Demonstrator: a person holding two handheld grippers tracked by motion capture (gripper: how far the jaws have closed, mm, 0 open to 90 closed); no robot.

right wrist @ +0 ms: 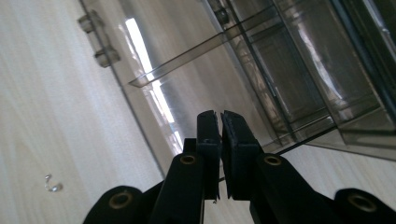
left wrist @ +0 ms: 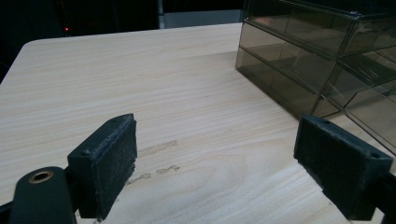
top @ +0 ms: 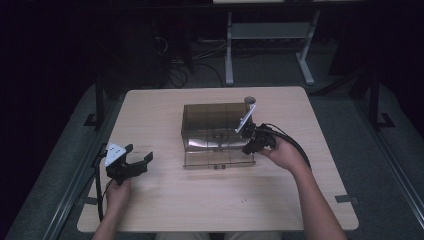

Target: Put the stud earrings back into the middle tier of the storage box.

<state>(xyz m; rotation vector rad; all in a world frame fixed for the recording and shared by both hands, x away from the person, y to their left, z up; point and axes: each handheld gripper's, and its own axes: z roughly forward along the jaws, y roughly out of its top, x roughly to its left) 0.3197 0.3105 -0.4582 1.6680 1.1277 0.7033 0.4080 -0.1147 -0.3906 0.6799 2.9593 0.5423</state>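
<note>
Smoky plastic drawer box (top: 217,132) sits near the middle of the pale wooden bench (top: 165,210), with a clear flap or drawer front (top: 220,159) lying open on its near side, toward six o'clock. At about four o'clock from the box's centre, the right gripper (top: 248,148) meets the flap's right corner; in the right gripper view its jaws are pressed together (right wrist: 220,140) on the thin clear edge (right wrist: 308,135) of that flap. Well apart, at about eight o'clock from the box, the left gripper (top: 137,156) rests low over bare wood with its jaws spread wide and nothing between them (left wrist: 215,154). A small metal bit (right wrist: 53,185) lies on the bench near the front edge.
</note>
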